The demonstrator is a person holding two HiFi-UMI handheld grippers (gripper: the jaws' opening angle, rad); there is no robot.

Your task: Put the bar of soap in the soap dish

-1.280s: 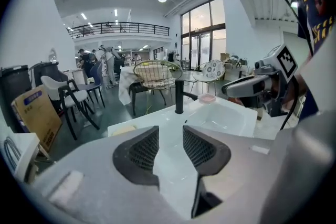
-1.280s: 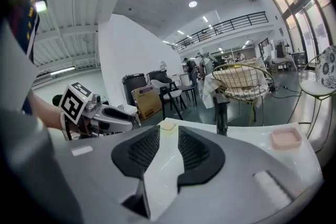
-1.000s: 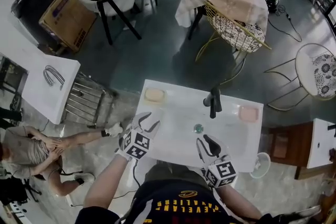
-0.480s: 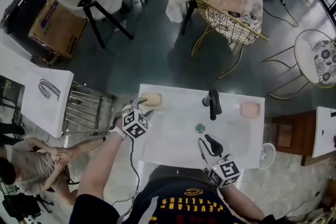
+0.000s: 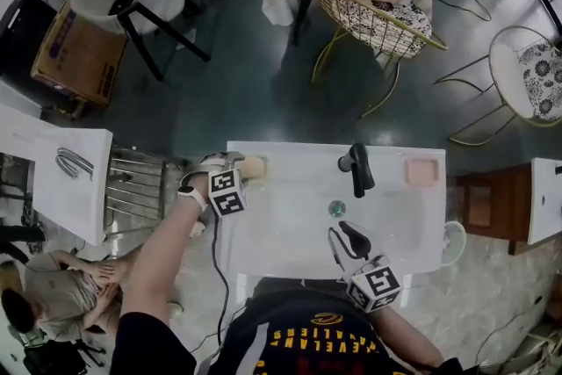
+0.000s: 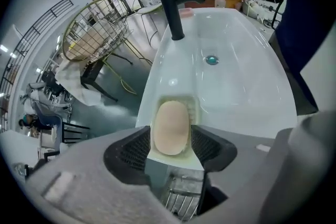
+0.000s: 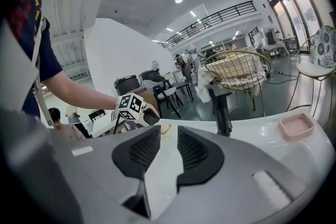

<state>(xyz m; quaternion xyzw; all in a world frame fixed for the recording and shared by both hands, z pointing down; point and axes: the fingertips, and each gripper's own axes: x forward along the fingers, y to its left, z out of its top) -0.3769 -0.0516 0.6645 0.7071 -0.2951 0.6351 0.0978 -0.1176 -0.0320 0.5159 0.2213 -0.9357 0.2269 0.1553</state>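
The left gripper (image 5: 238,169) has been brought down over the bar of soap (image 6: 170,127) at the basin's (image 5: 290,228) rear left corner. Its jaws, just opened wider, are spread astride the soap without pressing on it. The right gripper (image 7: 164,152) is held empty, its parted jaws just eased inward. A square grip at mid-bar is advised before the soap is carried to the pink soap dish (image 5: 421,171).

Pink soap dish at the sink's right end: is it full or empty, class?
Empty: the pink soap dish shows a bare ridged inside; the bar of soap lies at the opposite corner.

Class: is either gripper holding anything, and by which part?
Nothing is held. The left gripper, jaws just opened wider, straddles the bar of soap without pressing it; the right gripper, jaws just closing slightly, is empty.
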